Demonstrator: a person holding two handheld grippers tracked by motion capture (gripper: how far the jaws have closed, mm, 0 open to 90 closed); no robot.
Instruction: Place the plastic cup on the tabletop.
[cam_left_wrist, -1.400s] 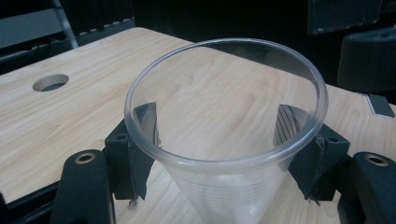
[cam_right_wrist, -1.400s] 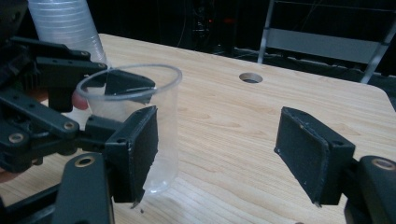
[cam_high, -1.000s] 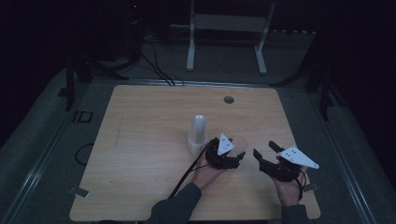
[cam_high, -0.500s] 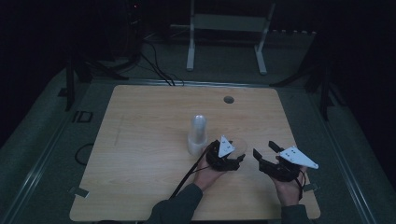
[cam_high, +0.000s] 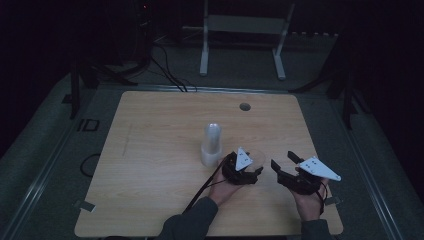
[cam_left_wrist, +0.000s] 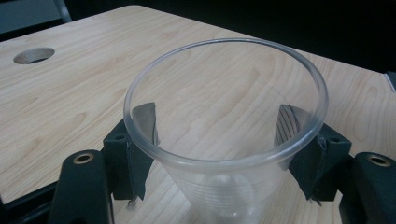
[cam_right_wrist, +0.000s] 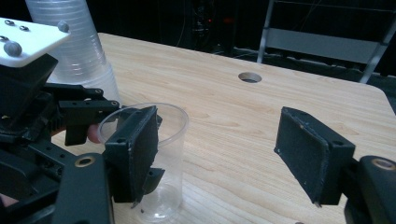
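Note:
A clear plastic cup (cam_left_wrist: 224, 186) stands upright on the wooden table (cam_high: 150, 150), right of a tall stack of nested clear cups (cam_high: 212, 145). My left gripper (cam_high: 252, 162) is shut on the single cup (cam_high: 257, 155), one black pad (cam_left_wrist: 142, 123) pressed on each side just under the rim. My right gripper (cam_high: 283, 160) hovers open to the cup's right, holding nothing. In the right gripper view the cup (cam_right_wrist: 170, 140) sits just behind the left jaw of my right gripper (cam_right_wrist: 219, 154), with the stack (cam_right_wrist: 79, 42) farther back.
A round cable hole (cam_high: 244, 106) lies in the table's far middle. A white metal stand (cam_high: 240, 30) is on the floor beyond the far edge. The left gripper's cable (cam_high: 200, 192) runs along the person's left forearm.
My left gripper and the cup have crept slightly toward the person, away from the stack. The right gripper has stayed in place, still open.

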